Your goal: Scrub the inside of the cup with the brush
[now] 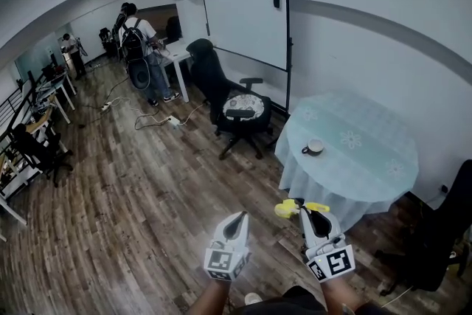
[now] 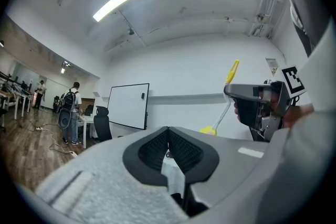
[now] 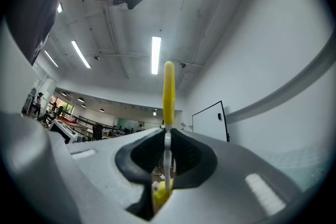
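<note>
Now: the right gripper (image 1: 305,212) is clamped on the thin stem of the yellow brush (image 1: 293,209), which looks light, springy and prone to twisting. The left gripper (image 1: 239,219) is closed on nothing. The cup (image 1: 313,147) stands on the round table (image 1: 369,173), well beyond both grippers. It is probably hard and slippery, so grip its rim.

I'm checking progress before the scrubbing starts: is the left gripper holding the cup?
No, the left gripper is shut with nothing between its jaws, and the cup sits on the round table.
</note>
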Demonstrator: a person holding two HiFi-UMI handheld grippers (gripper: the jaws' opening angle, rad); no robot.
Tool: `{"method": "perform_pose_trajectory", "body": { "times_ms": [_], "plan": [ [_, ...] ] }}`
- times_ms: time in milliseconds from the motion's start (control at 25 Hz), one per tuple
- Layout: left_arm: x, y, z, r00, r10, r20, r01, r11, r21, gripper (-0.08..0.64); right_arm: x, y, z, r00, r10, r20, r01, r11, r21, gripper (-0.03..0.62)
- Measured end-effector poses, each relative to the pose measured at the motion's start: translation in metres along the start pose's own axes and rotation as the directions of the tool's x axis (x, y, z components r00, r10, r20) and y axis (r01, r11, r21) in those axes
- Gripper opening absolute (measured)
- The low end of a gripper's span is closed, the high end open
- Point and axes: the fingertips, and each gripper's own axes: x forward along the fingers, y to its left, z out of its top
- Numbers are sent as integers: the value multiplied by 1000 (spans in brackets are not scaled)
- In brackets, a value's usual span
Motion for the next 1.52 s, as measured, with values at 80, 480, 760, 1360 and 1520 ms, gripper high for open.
{"method": "perform_pose_trajectory", "body": {
  "times_ms": [80, 480, 760, 1360, 1520],
  "plan": [
    [3, 0, -1, 1000, -5, -1, 5, 1000, 10, 6, 1, -1, -2, 1000, -6, -3, 6, 1000, -4, 38],
    [43, -18, -17, 999, -41, -32, 42, 999, 19, 5, 4, -43, -18, 999, -35, -29, 34, 999, -16, 38],
    [94, -38, -21, 997, -51, -52, 53, 998, 41, 6, 14, -96, -26, 999, -33, -35, 33, 999, -3, 38],
    [206, -68, -28, 998, -4, -70, 4, 1000, 6, 6, 47, -218, -50, 1000, -5, -22, 6, 999, 49, 38],
    [227, -79, -32, 997, 1, -72, 2, 999, 38, 6, 53, -240, -56, 1000, 9, -20, -8, 998, 59, 38]
  ]
}}
